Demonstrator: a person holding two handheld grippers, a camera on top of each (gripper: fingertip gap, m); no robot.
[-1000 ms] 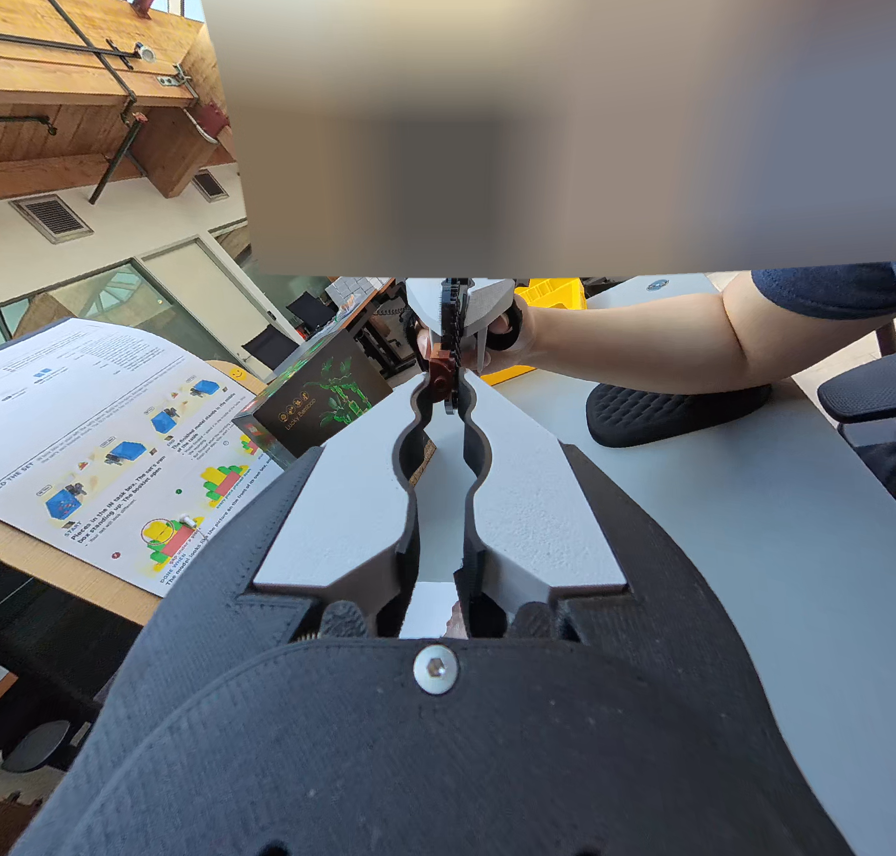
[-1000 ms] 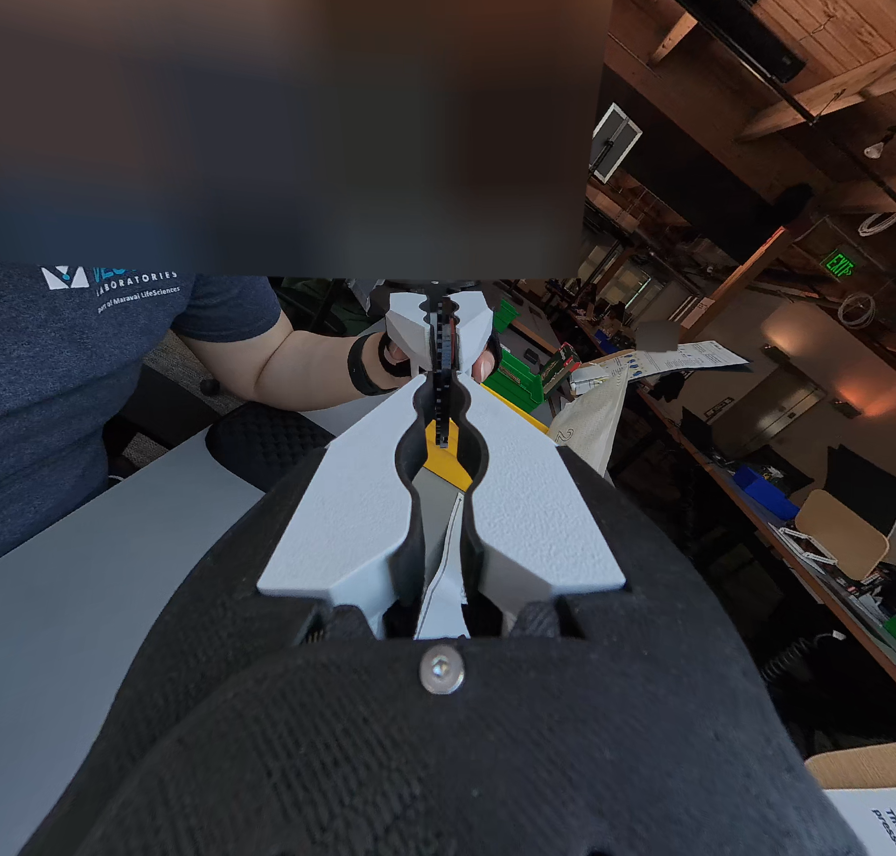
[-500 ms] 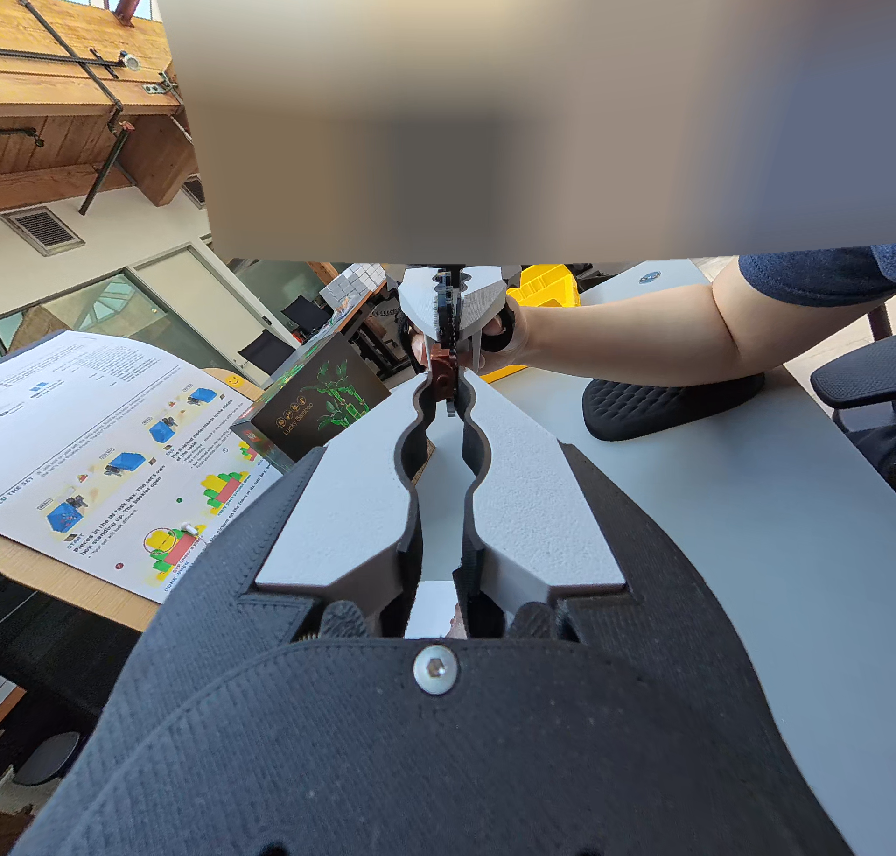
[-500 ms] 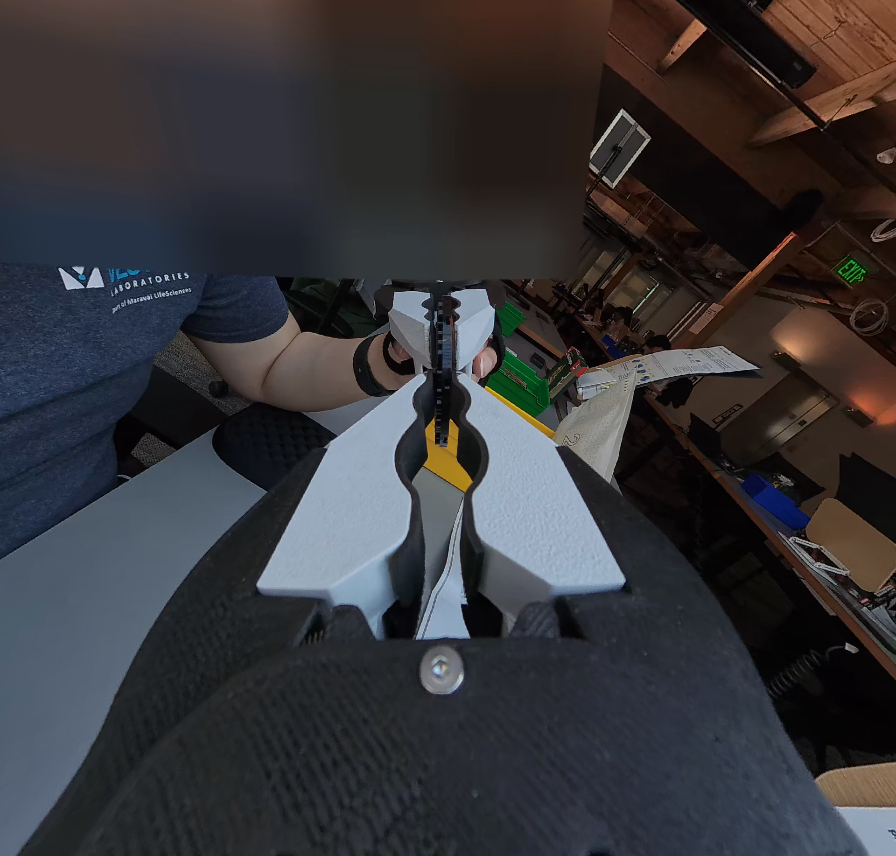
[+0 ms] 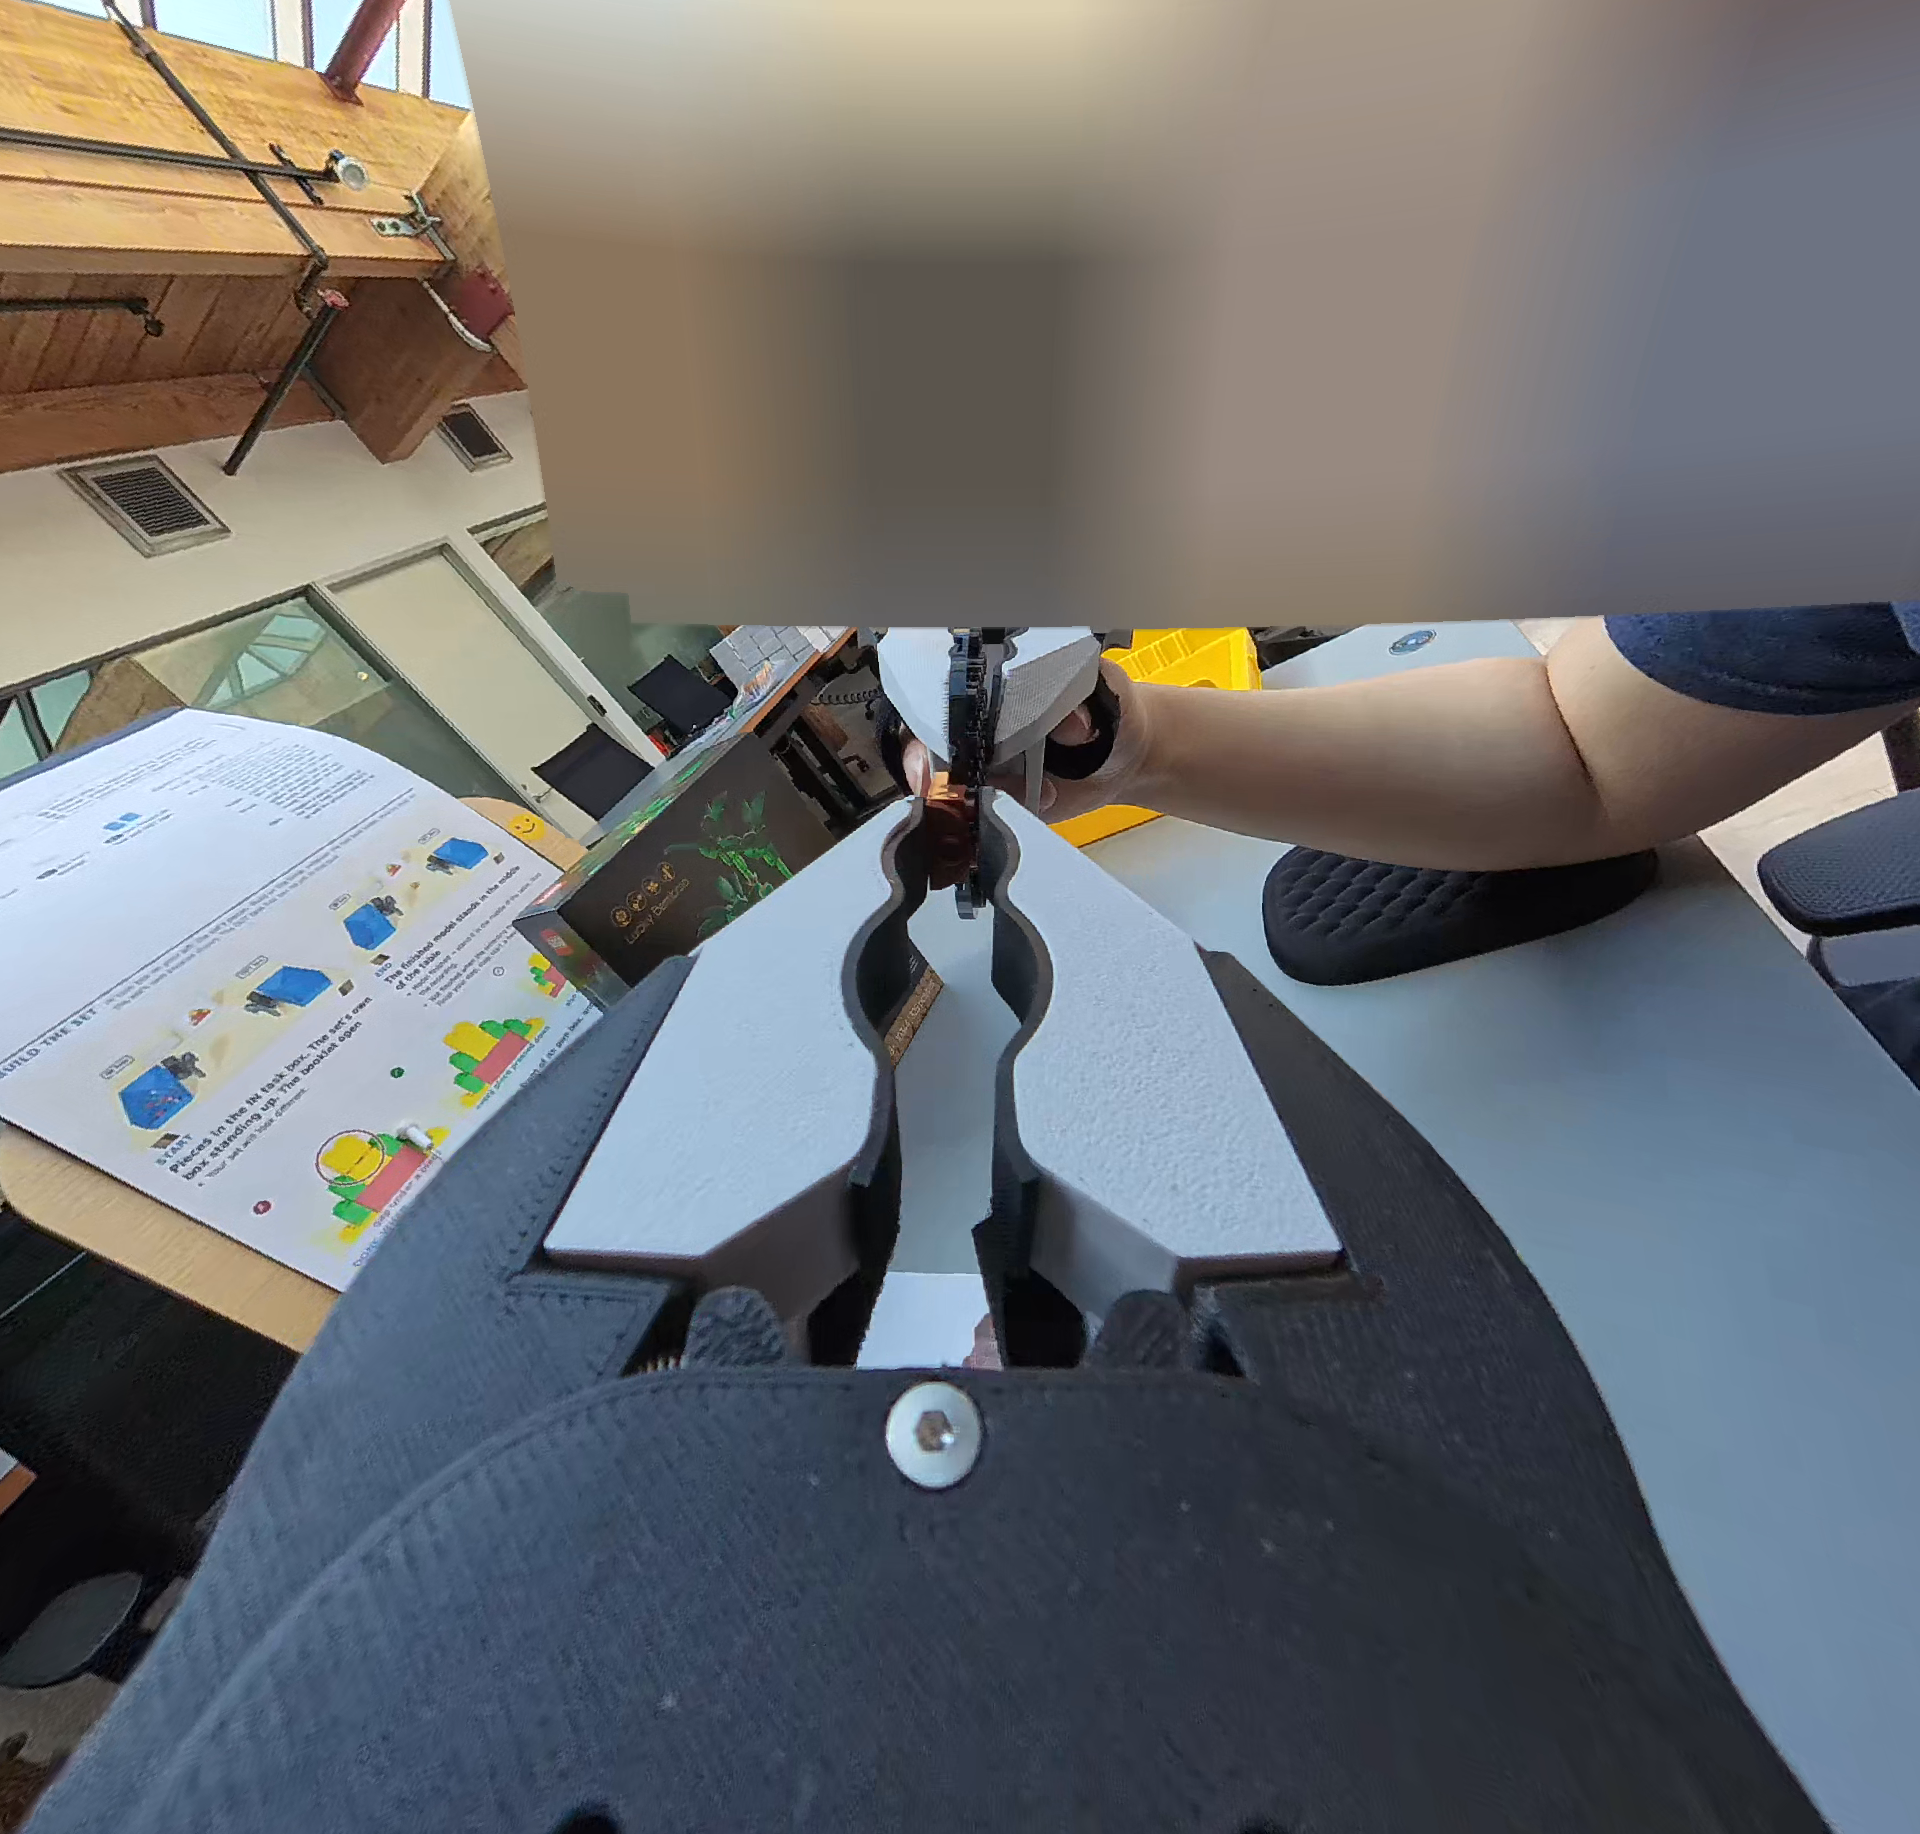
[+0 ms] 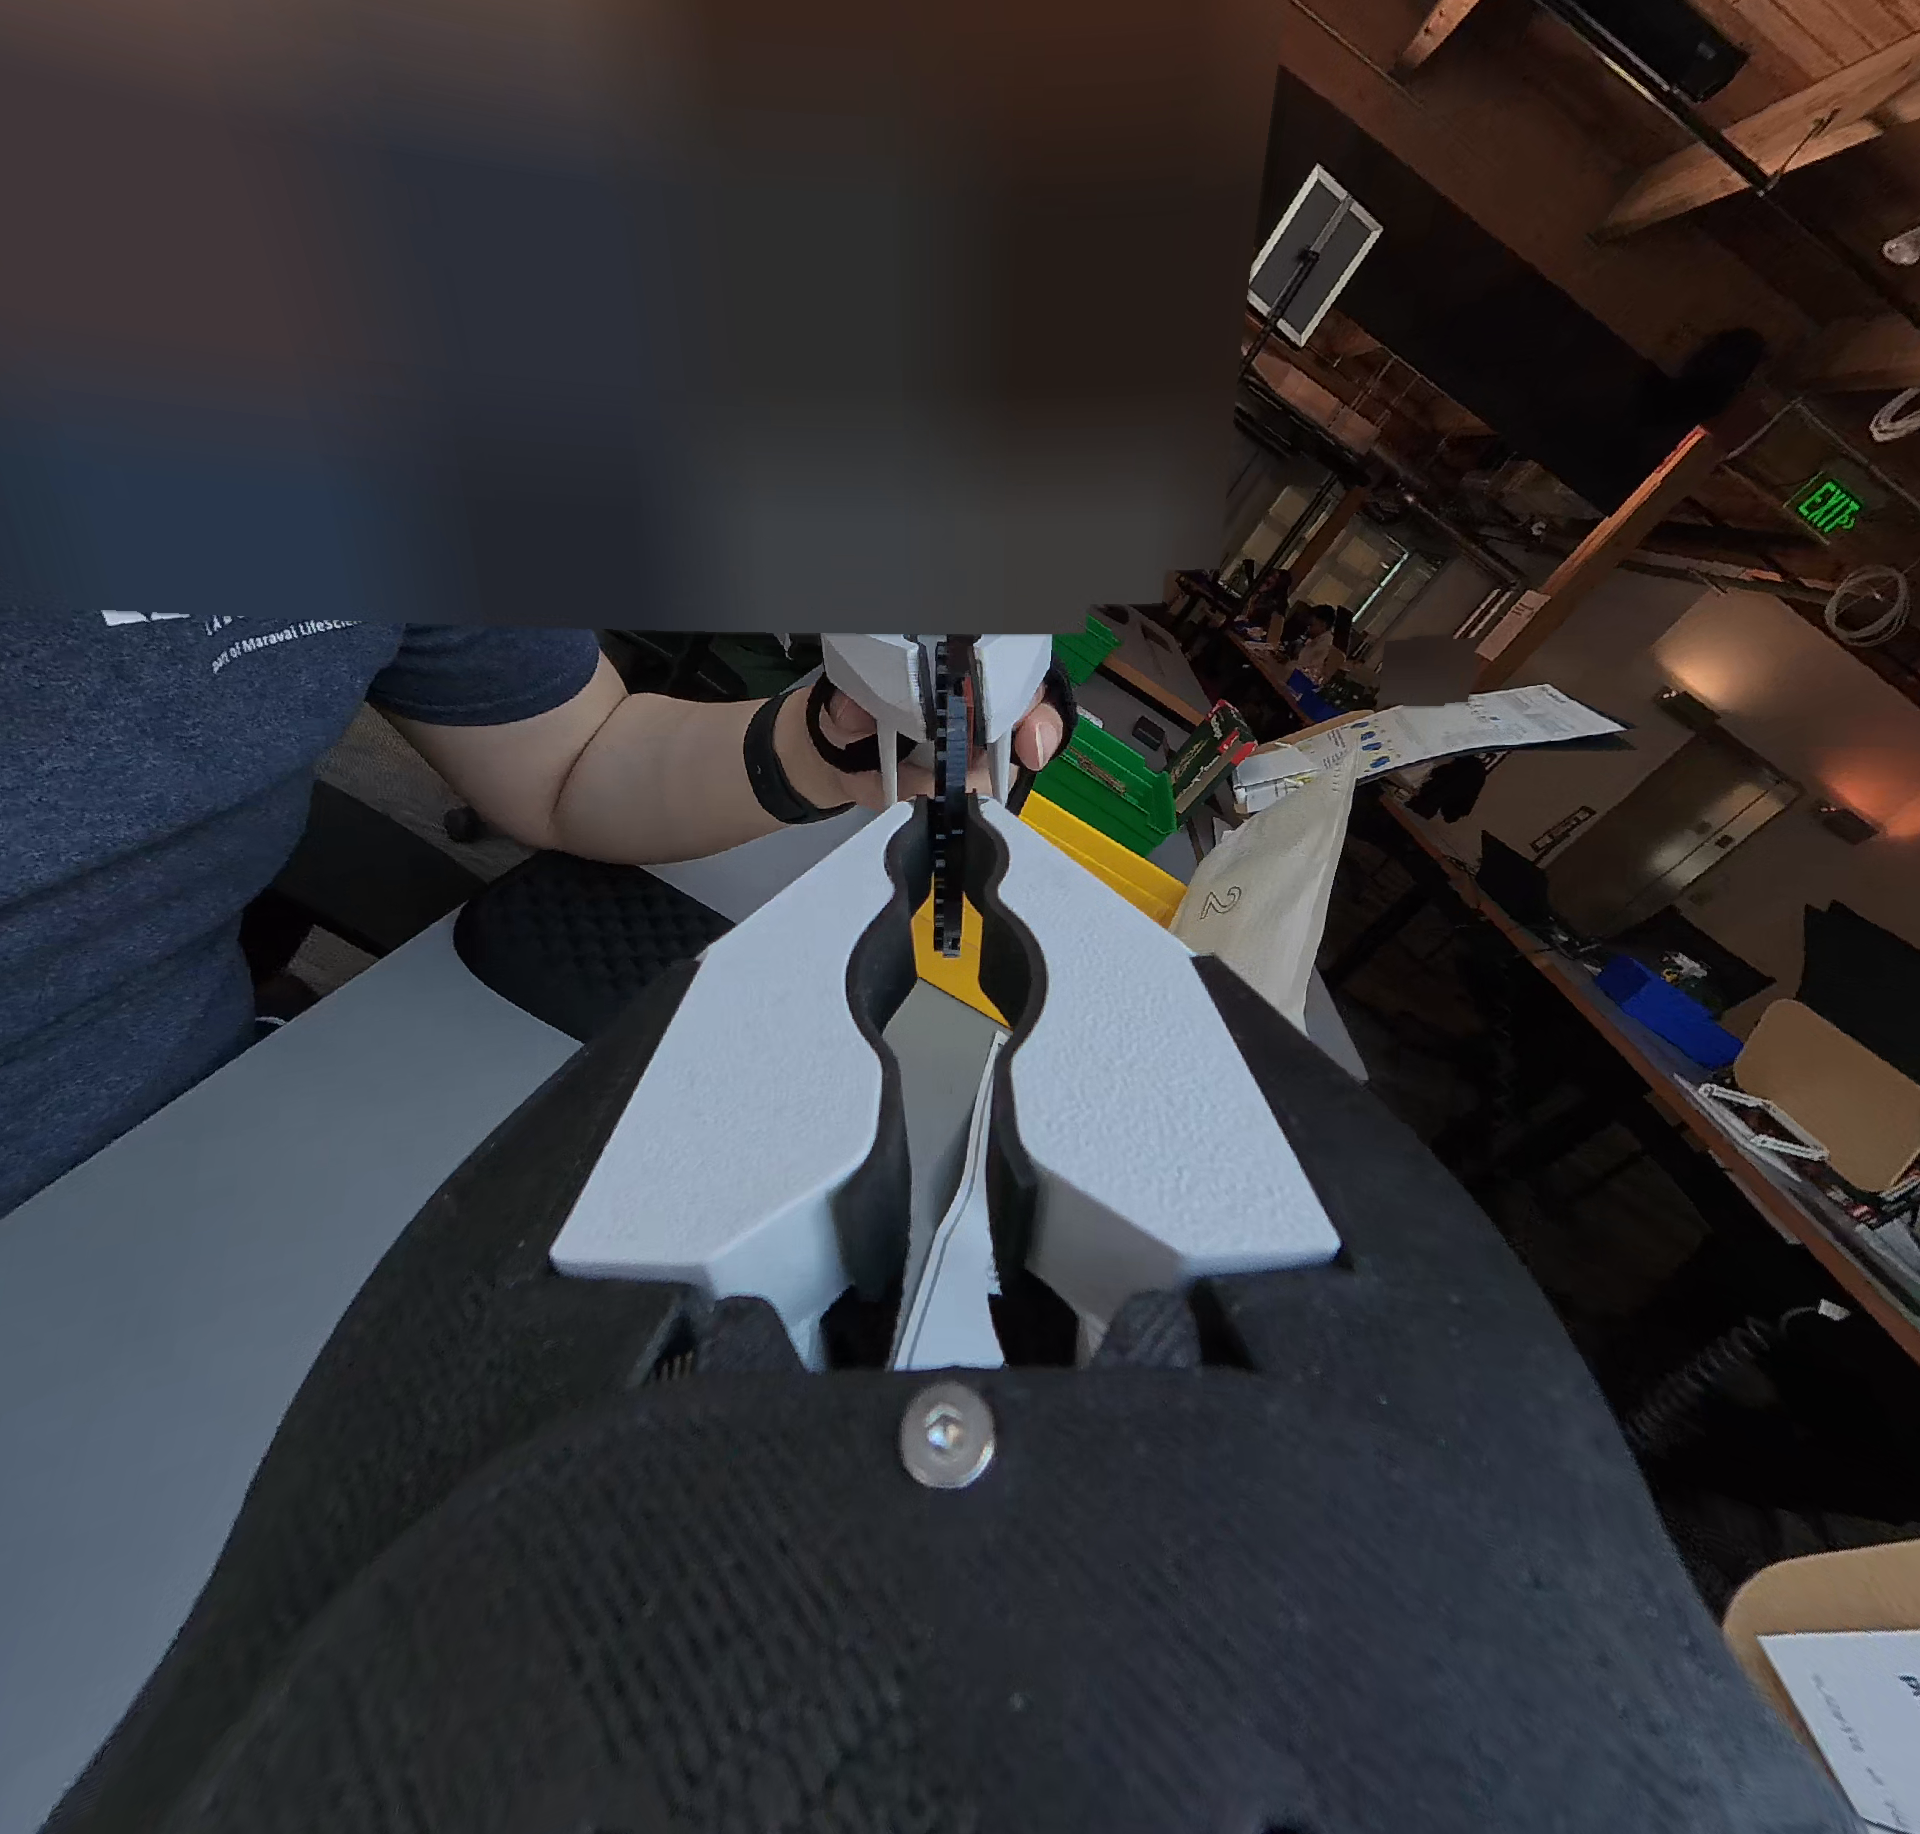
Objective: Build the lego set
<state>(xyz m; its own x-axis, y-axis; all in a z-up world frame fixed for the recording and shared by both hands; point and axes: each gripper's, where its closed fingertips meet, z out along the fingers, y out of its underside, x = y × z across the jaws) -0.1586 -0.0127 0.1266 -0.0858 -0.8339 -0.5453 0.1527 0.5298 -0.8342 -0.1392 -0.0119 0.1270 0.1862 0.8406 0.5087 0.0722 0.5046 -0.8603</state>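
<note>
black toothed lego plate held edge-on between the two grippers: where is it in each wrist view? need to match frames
Left wrist view: the thin black toothed lego plate stands upright at centre, just beyond the left gripper, clamped farther off by the right gripper.
Right wrist view: centre, running down between the right gripper's own fingertips.
Shared landmark: the yellow plastic bin behind the grippers.

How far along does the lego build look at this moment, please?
Early, I think. Done: a black plate is picked up, and a brown piece sits against it. In hand: the left gripper and right gripper, facing each other above the table, both pinch it. Left: seemingly most of the set; no finished model shows beside the box.
</note>
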